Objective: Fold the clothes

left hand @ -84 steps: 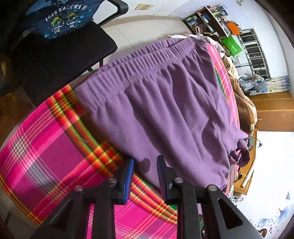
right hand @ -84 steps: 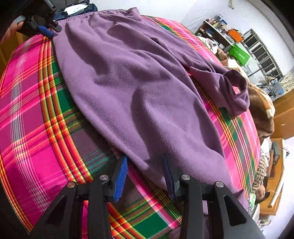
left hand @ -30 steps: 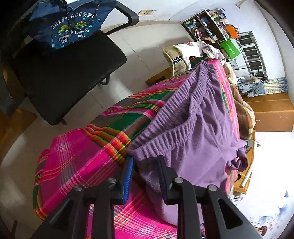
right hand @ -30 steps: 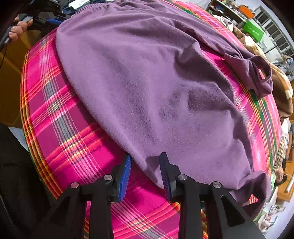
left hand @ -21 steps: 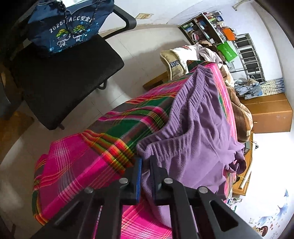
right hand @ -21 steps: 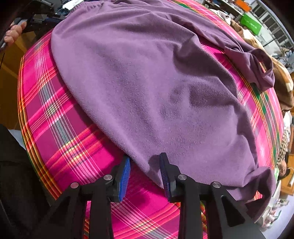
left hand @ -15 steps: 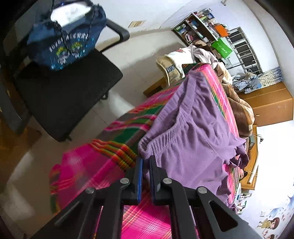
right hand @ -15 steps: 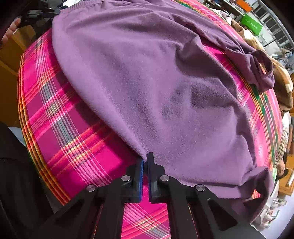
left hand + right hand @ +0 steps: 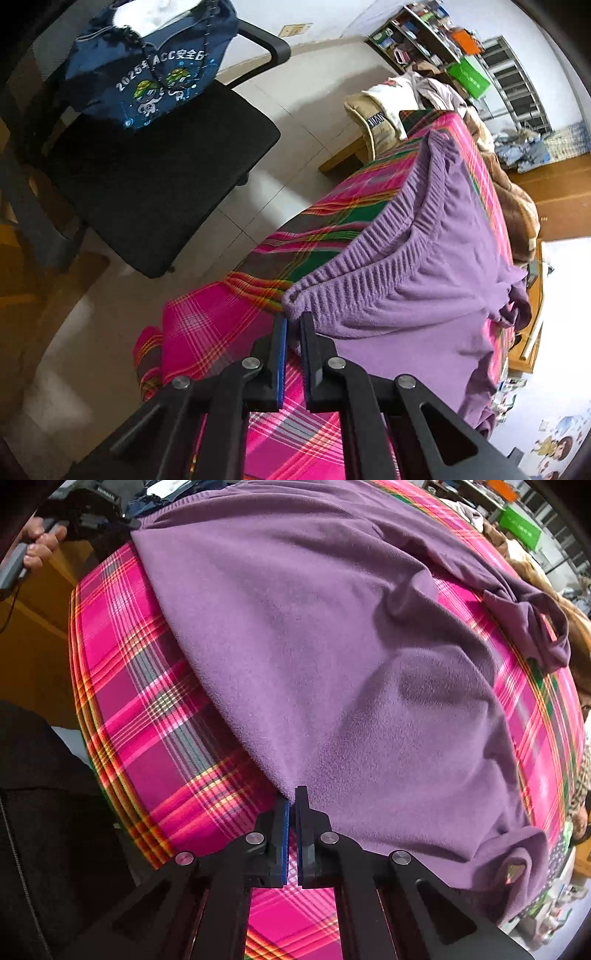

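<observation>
Purple fleece trousers (image 9: pixel 332 646) lie spread on the pink plaid blanket (image 9: pixel 147 709). The left claw (image 9: pixel 291 321) pinches their ribbed waistband corner; the right claw (image 9: pixel 291 805) pinches a leg edge.

Both tongs, gaping wide moments ago, are now clamped: the left tongs (image 9: pixel 291 319) pinch the purple trousers (image 9: pixel 436 280) at the waistband corner (now lifted and bunched), the right tongs (image 9: pixel 291 805) the side edge.
</observation>
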